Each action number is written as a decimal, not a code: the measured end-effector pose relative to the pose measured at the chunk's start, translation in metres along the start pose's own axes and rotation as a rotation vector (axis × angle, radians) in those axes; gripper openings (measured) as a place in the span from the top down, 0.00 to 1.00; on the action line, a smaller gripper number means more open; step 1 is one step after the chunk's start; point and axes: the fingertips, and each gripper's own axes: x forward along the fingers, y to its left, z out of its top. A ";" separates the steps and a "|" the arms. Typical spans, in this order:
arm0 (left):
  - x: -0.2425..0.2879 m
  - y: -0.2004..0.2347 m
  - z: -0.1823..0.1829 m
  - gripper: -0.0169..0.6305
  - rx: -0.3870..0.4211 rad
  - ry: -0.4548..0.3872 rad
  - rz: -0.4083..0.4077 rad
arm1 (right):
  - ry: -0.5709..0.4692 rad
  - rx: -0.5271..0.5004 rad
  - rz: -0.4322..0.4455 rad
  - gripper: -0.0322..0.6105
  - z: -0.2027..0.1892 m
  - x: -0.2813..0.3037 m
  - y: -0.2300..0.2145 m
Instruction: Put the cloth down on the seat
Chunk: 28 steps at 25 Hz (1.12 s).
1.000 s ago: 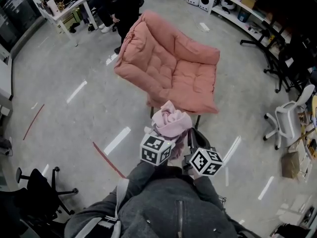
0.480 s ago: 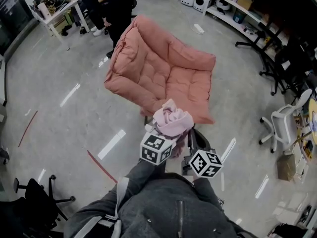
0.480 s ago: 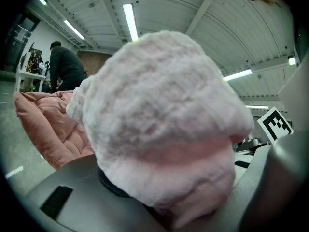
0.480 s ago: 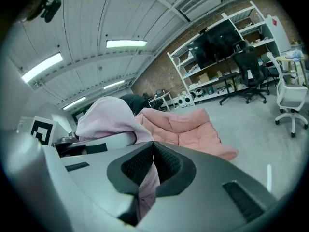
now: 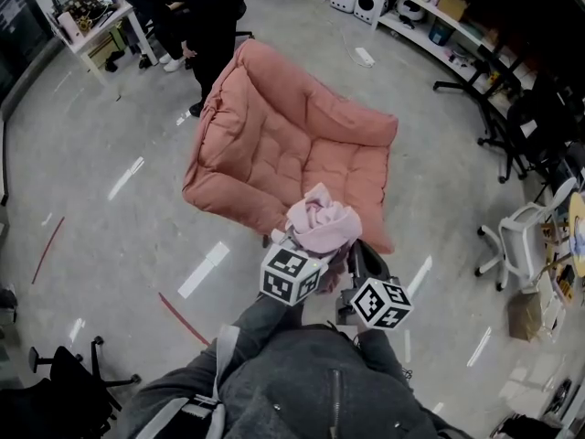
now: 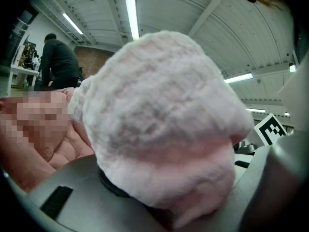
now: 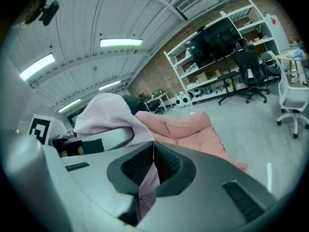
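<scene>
At the far left of my head view a white desk (image 5: pixel 91 21) stands cluttered, with a person (image 5: pixel 196 12) in dark clothes just beside it. The floor (image 5: pixel 110 218) is smooth grey concrete with pale glare streaks and a thin strip of red tape (image 5: pixel 186 307).

Next comes the seat (image 5: pixel 283 140), a wide, salmon-pink cushioned shell, quilted into soft squares, with puffy rolled edges.

The cloth (image 5: pixel 322 224) is a pale pink, fleecy bundle, crumpled into a rounded lump. It hangs in the air between my two tools, over the seat's near edge as I look down, not lying on it.

My left gripper (image 5: pixel 306 243) has its jaws partly spread and clamped round a thick wad of the cloth; in the left gripper view the nubbly pile fills nearly everything between its smooth grey fingers. Its marker cube (image 5: pixel 291 275) sits just behind.

My right gripper (image 7: pixel 147 170) has its ribbed black pads almost together, pinching a thin, flat fold of the same cloth.

Further right a white office chair (image 5: pixel 512 245) stands well apart, with metal shelves (image 5: pixel 430 16) along the back wall.
</scene>
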 end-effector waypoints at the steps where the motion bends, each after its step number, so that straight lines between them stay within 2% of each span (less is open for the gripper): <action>1: 0.006 0.005 0.007 0.65 0.001 0.000 -0.005 | -0.004 0.002 -0.002 0.94 0.007 0.009 -0.001; 9: 0.059 0.050 0.053 0.65 -0.012 -0.003 -0.047 | -0.029 0.036 -0.013 0.94 0.054 0.076 -0.014; 17: 0.104 0.097 0.089 0.65 0.026 -0.021 -0.053 | -0.017 0.045 -0.024 0.94 0.080 0.140 -0.026; 28: 0.146 0.152 0.108 0.65 0.028 -0.014 -0.049 | -0.013 0.058 -0.041 0.94 0.100 0.200 -0.037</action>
